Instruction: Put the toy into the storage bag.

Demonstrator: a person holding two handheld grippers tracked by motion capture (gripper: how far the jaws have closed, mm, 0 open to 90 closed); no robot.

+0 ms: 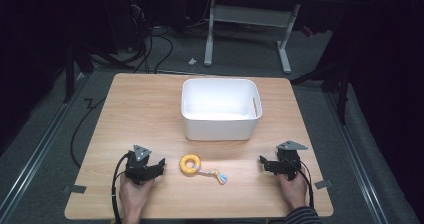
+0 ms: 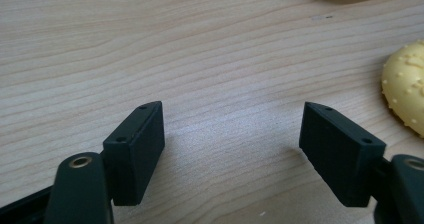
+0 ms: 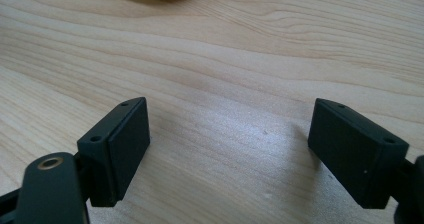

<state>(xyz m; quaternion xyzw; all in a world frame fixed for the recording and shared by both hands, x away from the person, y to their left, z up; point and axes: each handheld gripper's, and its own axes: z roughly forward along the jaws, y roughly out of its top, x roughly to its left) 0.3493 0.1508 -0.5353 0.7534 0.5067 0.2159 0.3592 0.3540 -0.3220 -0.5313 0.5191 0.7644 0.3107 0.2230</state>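
Pale wood-grain table (image 1: 150,109) under you, dark floor and cables beyond it, and your work sits at the near edge: the toy (image 1: 190,164), a yellow ring with a nubbed, rubbery skin and a short braided rope tail ending in a blue-and-cream tuft, lies flat between your two grippers, closer to the left one. In the left gripper view you can see its bumpy yellow rim at the right edge (image 2: 406,86), apart from the jaws. Your left gripper (image 1: 145,169) is spread wide with nothing between the jaws, just bare wood; your right gripper (image 1: 276,165) is likewise spread and empty, well apart from the toy. Behind the toy stands the bin (image 1: 220,129), white, smooth plastic, rounded corners, a slot handle in its right wall, and as far as you can see nothing inside. So I'd judge nothing is done yet: the toy is untouched, and you have the grasp, the lift and the drop into the bin all left
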